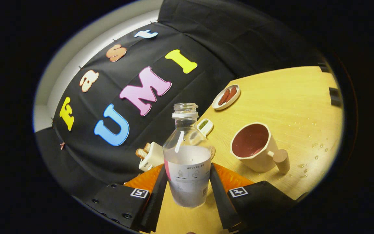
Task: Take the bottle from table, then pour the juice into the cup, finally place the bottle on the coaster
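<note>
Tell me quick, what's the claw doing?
Claw: closed on the bottle, one finger pressing each side, holding it tilted beside the cup.

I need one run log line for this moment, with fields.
stage: bottle grasped | gripper: jaws shut on bottle | bottle: uncapped, tilted with view | cup: on table, beyond jaws | pour: not yet
</note>
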Action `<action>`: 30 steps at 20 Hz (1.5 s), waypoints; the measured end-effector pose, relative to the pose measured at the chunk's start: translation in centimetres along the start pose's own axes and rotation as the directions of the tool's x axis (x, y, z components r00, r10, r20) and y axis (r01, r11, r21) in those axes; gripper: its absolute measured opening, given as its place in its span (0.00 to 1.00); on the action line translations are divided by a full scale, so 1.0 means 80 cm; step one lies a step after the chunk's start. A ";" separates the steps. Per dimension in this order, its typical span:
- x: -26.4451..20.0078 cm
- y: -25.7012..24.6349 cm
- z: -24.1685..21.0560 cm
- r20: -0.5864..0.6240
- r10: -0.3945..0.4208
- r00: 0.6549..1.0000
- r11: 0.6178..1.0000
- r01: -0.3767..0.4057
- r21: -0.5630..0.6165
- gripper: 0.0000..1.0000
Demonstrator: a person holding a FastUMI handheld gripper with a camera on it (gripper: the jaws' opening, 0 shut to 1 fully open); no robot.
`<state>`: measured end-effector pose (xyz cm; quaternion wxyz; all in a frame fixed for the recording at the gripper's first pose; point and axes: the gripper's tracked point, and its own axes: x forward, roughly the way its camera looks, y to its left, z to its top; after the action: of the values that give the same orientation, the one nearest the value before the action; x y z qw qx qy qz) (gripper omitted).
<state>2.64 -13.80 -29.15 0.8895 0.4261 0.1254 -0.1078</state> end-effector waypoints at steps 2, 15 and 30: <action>0.004 -0.006 0.000 -0.007 0.004 1.000 0.999 -0.003 0.043 0.74; 0.015 -0.009 -0.011 -0.021 0.015 1.000 0.929 -0.006 0.371 0.74; 0.030 -0.020 -0.014 -0.033 0.003 0.999 0.850 0.015 0.527 0.74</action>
<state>4.32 -14.14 -31.77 0.7361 0.6549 0.1068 -0.1339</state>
